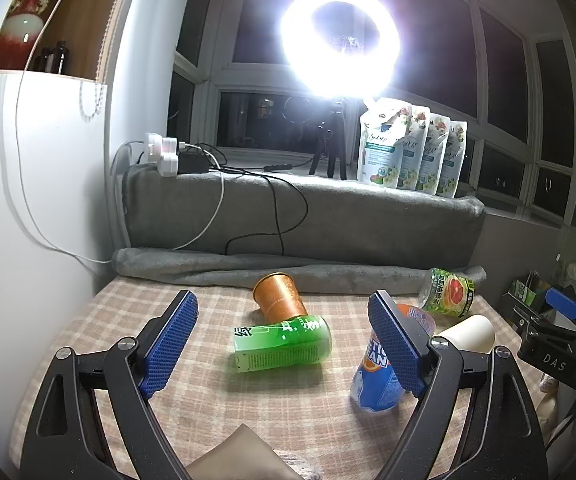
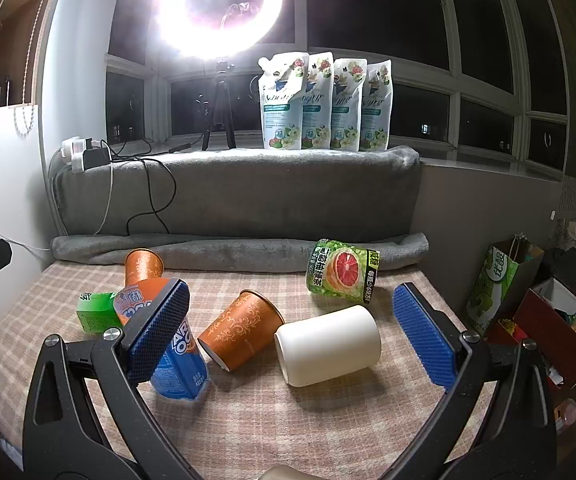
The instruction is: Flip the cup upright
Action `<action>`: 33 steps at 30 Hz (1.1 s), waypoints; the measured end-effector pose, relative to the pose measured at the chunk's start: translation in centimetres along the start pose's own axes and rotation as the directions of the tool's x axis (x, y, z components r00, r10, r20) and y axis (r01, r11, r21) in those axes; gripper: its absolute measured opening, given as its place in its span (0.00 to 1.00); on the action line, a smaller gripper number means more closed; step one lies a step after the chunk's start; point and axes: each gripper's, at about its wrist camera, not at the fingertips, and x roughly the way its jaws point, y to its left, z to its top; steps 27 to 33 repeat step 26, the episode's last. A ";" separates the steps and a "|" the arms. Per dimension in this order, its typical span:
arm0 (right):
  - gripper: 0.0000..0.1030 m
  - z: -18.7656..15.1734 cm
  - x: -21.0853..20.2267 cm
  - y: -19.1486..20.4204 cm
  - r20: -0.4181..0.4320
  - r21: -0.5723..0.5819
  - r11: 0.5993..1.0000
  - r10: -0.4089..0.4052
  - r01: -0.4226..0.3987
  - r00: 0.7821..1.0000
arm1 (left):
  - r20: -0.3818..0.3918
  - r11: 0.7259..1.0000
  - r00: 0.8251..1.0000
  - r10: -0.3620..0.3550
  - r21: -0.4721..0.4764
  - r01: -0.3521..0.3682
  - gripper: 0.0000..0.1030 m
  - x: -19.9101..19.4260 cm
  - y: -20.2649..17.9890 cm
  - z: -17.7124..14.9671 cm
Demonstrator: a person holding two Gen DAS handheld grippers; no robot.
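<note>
cups lay toppled on the checked cloth

the white cup lay on its side between the right gripper fingers, its long axis running left-right; which end was open could not be told. an orange cup lay tipped just beside it, rim up-right. the left gripper gaped wide and empty over a green can; its right finger hid part of a blue bottle.

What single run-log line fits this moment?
left gripper: open, empty | right gripper: open, empty | white cup: on its side | orange cup: on its side
</note>
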 end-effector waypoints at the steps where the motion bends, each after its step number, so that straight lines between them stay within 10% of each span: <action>1: 1.00 -0.1 0.0 -0.1 -0.001 0.000 1.000 0.001 -0.001 1.000 | 0.000 1.000 1.000 -0.001 -0.001 0.001 0.85 0.0 0.0 0.0; 33: 1.00 -0.2 -0.1 0.1 -0.004 -0.002 1.000 0.001 -0.001 1.000 | 0.013 1.000 1.000 0.007 0.002 -0.007 0.85 -0.2 0.3 0.3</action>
